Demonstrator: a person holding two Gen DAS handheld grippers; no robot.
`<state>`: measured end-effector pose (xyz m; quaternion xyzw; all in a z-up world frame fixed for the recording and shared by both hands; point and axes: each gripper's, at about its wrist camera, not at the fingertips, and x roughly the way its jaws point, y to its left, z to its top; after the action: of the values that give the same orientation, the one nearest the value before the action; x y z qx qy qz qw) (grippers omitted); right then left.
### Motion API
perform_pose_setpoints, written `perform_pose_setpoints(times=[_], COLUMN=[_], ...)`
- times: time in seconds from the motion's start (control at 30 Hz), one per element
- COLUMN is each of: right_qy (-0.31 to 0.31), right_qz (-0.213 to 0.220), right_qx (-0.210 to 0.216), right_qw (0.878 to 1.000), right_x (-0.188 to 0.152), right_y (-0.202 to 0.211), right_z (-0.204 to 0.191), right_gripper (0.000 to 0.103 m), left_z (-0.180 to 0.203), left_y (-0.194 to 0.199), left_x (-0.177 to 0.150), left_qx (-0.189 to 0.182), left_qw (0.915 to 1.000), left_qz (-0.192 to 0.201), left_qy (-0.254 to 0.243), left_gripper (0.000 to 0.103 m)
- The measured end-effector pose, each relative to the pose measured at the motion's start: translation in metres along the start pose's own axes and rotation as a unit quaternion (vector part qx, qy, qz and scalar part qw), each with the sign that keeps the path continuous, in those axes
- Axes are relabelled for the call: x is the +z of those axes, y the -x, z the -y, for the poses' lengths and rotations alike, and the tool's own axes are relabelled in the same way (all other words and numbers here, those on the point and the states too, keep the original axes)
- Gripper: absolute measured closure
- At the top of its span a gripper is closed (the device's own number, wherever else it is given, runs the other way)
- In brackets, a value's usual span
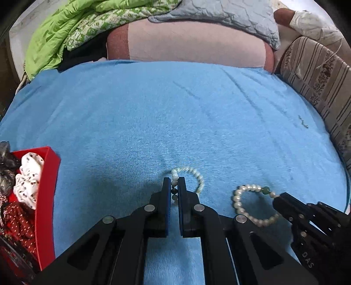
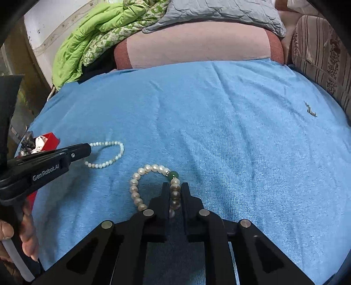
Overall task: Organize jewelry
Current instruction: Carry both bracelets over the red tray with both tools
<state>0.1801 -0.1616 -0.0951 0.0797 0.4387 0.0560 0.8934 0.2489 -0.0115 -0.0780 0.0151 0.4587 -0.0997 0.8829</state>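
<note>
Two pearl bracelets lie on a blue towel [image 1: 175,114] spread over a bed. My left gripper [image 1: 174,182] is shut on the smaller pearl bracelet [image 1: 193,173], pinching its strand beside a dark bead. My right gripper [image 2: 175,186] is shut on the larger pearl bracelet [image 2: 140,175], which carries a green bead [image 2: 173,175]. The right wrist view shows the left gripper [image 2: 87,150] at the left, gripping the small bracelet [image 2: 109,153]. In the left wrist view the right gripper [image 1: 277,198] holds the larger bracelet [image 1: 238,201] at the lower right.
A red box [image 1: 47,197] with white and red fabric scrunchies stands at the towel's left edge. Behind the towel lie a pink cushion [image 1: 193,43], a green quilt [image 1: 54,32] and a grey pillow [image 1: 219,13]. A striped cushion [image 1: 318,76] borders the right. A hand [image 2: 26,236] holds the left tool.
</note>
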Motion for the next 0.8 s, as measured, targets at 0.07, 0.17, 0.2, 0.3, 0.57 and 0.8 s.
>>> perform_pose_setpoints(times=[0.07,0.17,0.2,0.3,0.57,0.8], right_qy=[0.001,0.004,0.005,0.01,0.03,0.058], right_qz=[0.005,0.013,0.015,0.021,0.042,0.057], right_qx=[0.002,0.004,0.004,0.004,0.009,0.017], right_qw=[1.0,1.0,1.0,1.0,0.999,0.997], right_x=[0.001,0.002,0.002,0.002,0.002,0.0], right_y=[0.006,0.015,0.019,0.027,0.055,0.077], right_z=[-0.001,-0.004,-0.005,-0.009,-0.027,-0.052], right_gripper=[0.092,0.092,0.092,0.092,0.092,0.092], left_z=[0.002,0.004,0.003,0.003,-0.008,-0.026], left_y=[0.01,0.027,0.032,0.049,0.099,0.14], left_x=[-0.002,-0.005,-0.006,-0.011,-0.022,-0.036], left_qx=[-0.002,-0.005,-0.004,-0.002,0.004,0.022], left_qw=[1.0,0.9999,0.9998,0.9996,0.9984,0.9968], left_qz=[0.006,0.015,0.018,0.028,0.055,0.075], left_qy=[0.0,0.003,0.003,0.004,0.011,0.016], left_gripper=[0.098,0.098,0.098,0.098,0.098,0.098])
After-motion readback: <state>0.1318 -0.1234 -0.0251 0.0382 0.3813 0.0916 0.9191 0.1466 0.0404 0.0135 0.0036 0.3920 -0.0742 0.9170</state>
